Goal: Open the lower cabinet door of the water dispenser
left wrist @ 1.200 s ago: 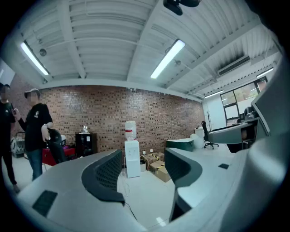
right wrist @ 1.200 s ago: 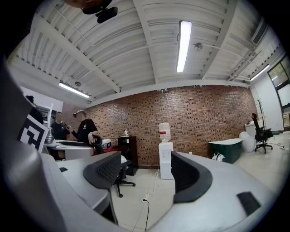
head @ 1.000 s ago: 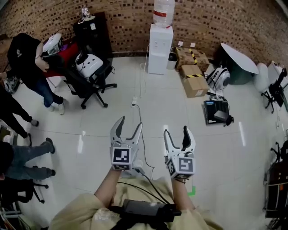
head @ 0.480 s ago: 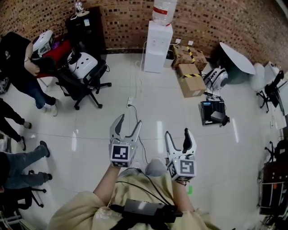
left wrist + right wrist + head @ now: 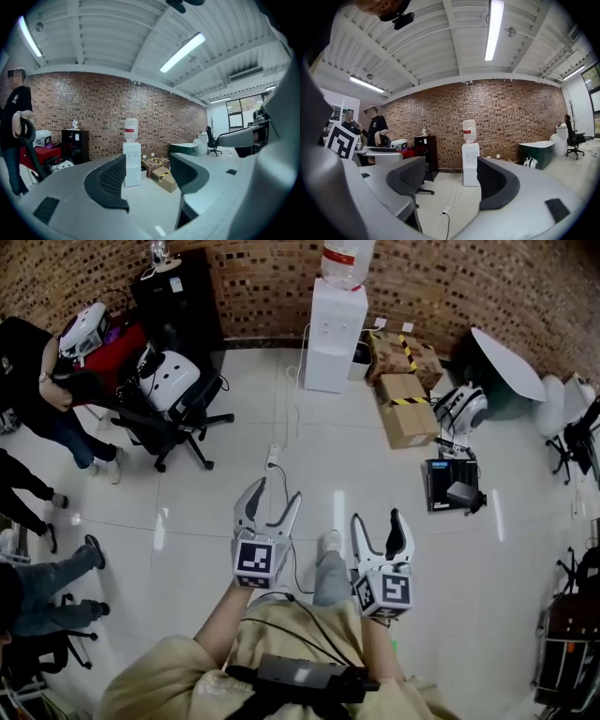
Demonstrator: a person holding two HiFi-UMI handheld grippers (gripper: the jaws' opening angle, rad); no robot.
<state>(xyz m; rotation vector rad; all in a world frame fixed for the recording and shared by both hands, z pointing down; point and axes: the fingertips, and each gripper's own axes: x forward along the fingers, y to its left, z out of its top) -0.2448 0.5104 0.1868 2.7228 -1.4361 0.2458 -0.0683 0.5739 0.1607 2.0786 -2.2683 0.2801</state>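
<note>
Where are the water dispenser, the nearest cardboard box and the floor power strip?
water dispenser [image 5: 335, 338], head view, white front of its body.
cardboard box [image 5: 408, 418], head view, its top face.
power strip [image 5: 273, 457], head view, its white casing.

Far ahead of the right gripper [image 5: 376, 517], the water dispenser [image 5: 333, 324] shows a cut-off bottle [image 5: 348, 261] and a door [image 5: 327, 369] too small to tell.

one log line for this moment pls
left gripper: open, empty | right gripper: open, empty | water dispenser: far ahead, untouched
</note>
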